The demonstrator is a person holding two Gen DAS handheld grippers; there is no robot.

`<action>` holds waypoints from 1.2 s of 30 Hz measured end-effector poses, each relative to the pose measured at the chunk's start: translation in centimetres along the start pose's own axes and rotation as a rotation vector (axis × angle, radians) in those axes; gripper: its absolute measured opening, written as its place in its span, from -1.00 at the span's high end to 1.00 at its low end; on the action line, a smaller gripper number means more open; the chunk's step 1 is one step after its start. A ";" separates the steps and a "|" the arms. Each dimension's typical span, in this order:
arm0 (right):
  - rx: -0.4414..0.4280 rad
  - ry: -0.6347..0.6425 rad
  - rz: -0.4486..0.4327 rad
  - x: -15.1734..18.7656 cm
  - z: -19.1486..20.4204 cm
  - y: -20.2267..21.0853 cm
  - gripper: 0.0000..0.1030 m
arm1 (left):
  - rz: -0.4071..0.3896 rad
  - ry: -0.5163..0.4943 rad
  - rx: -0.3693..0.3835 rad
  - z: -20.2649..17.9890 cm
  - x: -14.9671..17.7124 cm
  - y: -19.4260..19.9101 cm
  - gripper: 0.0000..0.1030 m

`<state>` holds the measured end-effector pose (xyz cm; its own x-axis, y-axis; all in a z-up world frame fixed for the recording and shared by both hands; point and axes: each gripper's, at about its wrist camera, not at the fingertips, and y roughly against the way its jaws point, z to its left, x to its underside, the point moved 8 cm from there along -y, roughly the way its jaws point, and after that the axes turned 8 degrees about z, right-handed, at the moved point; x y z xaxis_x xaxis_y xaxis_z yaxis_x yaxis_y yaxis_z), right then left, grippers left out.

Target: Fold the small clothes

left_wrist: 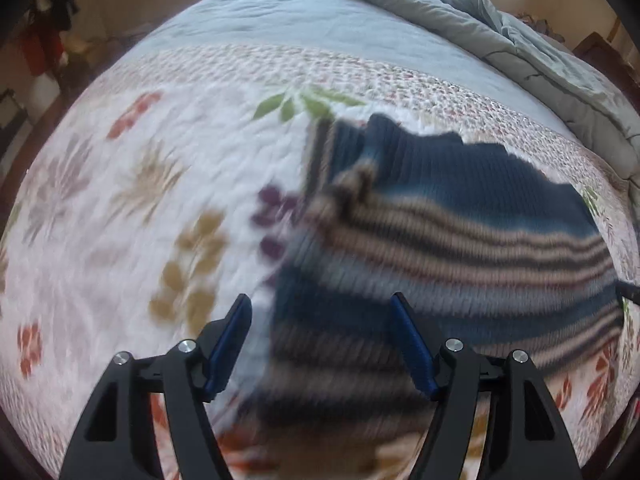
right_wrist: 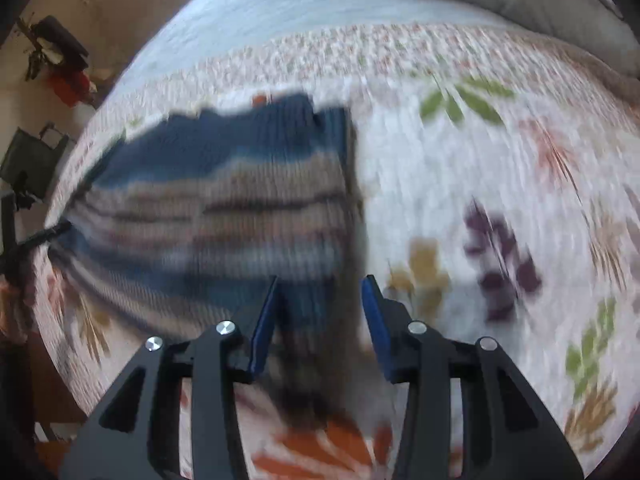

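Clearly, we see a small knitted garment (left_wrist: 460, 216) lying on a bed, on a white quilt (left_wrist: 132, 184) printed with leaves and flowers in orange, purple, olive and green. The garment is ribbed. Its far part is dark blue, and nearer to us it has stripes of beige, pale blue and dark brown. Its far edge looks uneven and wavy. Both pictures are blurred, so we cannot tell what kind of garment it is.

We see the left gripper (left_wrist: 322, 308) with its blue pads wide apart, pointing steeply down over the near left part of the garment. The cloth lies below the gap, and the pads do not press on it. The right gripper (right_wrist: 322, 282) also has its pads apart, though less wide, over the near right edge of the garment (right_wrist: 224, 200); nothing is clamped there either.

In the left view the garment fills the right half, and the bare quilt spreads to the left. This view also shows a grey-green duvet (left_wrist: 520, 36) bunched at the far right side of the bed. In the right view the garment sits at the left, and the quilt (right_wrist: 500, 168) runs to the right. Only this view shows dark objects (right_wrist: 56, 56) by the wall at far left, too small to name.
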<state>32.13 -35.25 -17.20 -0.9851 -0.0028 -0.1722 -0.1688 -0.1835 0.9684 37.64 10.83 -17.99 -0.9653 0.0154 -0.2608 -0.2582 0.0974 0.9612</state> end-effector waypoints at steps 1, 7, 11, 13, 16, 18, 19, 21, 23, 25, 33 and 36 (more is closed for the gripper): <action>0.017 0.008 0.006 1.2 0.1 0.1 0.14 | 0.000 0.016 0.009 0.4 1.4 0.4 -0.38; -0.069 0.056 0.033 5.6 2.4 -0.3 0.08 | -0.033 -0.009 0.009 -0.4 5.0 1.4 -0.41; -0.073 0.084 0.029 6.0 3.4 -0.9 0.15 | -0.045 -0.043 -0.039 -1.4 4.8 1.3 -0.40; -0.083 0.084 0.034 5.5 3.6 -1.0 0.43 | -0.039 -0.045 -0.043 -1.8 4.4 1.0 -0.11; -0.089 0.067 0.071 5.5 3.6 -1.2 0.78 | -0.010 -0.018 -0.041 -1.4 4.2 0.6 0.22; -0.107 0.066 0.068 5.6 3.7 -0.6 0.80 | 0.011 0.014 -0.010 -0.9 4.1 0.3 0.37; -0.106 0.071 0.063 5.7 3.7 -0.2 0.81 | 0.015 0.021 0.003 -0.8 4.1 0.3 0.45; -0.110 0.064 0.059 6.1 3.4 0.5 0.82 | 0.023 0.027 0.016 -0.7 4.4 0.5 0.54; -0.102 0.054 0.064 6.5 2.7 1.1 0.82 | 0.028 0.037 0.037 -0.5 4.6 0.7 0.57; -0.067 0.055 0.080 6.6 1.9 0.6 0.83 | 0.033 0.013 0.009 -0.3 4.6 0.0 0.57; -0.029 0.041 0.129 7.0 1.3 -2.5 0.80 | 0.052 -0.013 -0.070 -0.7 4.8 -1.8 0.45; -0.063 0.019 0.107 7.2 1.4 -1.4 0.71 | 0.043 -0.011 -0.072 -0.9 5.2 -0.5 0.36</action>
<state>25.25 -33.68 -19.55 -0.9964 -0.0441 -0.0722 -0.0594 -0.2430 0.9682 32.68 9.95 -19.75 -0.9752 0.0290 -0.2195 -0.2188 0.0244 0.9755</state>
